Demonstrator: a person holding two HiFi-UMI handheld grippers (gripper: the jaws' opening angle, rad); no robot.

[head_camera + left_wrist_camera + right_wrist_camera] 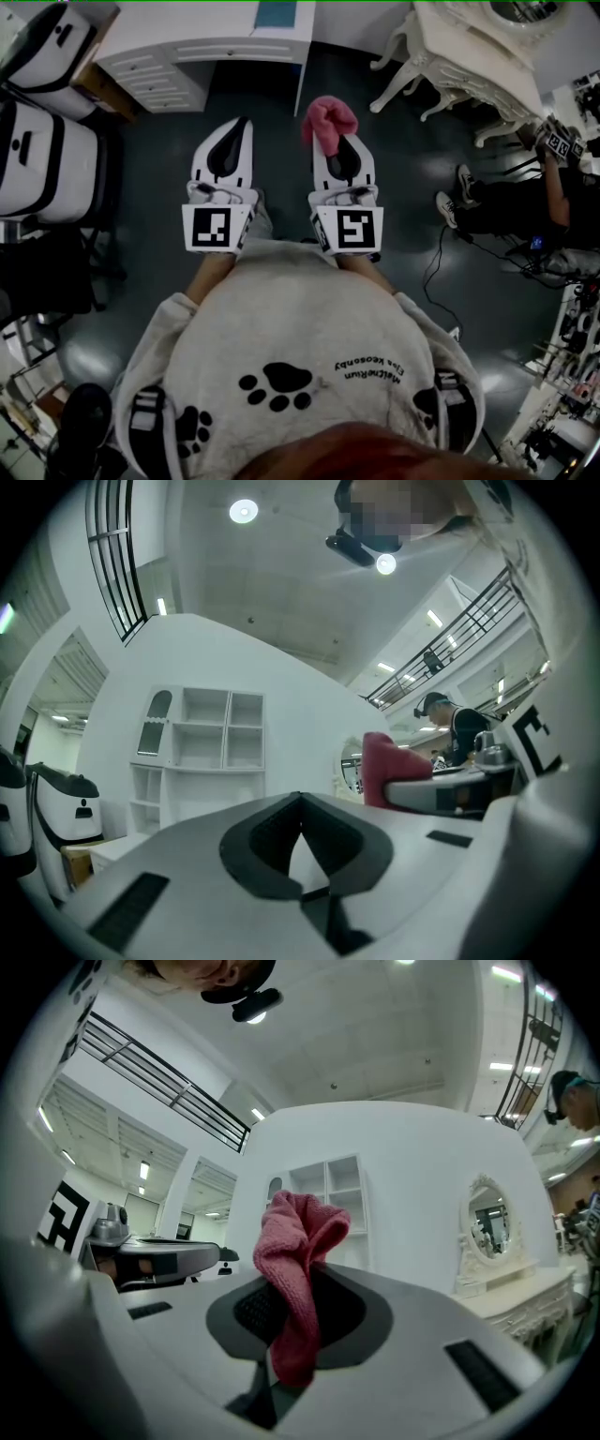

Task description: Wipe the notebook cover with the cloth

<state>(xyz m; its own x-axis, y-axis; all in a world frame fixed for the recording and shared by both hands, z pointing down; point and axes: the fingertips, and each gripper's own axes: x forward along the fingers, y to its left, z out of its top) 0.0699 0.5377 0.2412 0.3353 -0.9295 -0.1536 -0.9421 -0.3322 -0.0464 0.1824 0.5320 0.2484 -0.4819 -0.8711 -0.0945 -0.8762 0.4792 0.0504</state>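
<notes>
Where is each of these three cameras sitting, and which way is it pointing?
Head view: on the person's head, facing steeply down at the floor; shows their sweatshirt, left gripper and right gripper.
Left gripper view: on the left gripper, tilted up along its shut jaws toward a shelf unit.
Right gripper view: on the right gripper, tilted up along jaws clamping the cloth.
Shared: all three show the pink cloth.
</notes>
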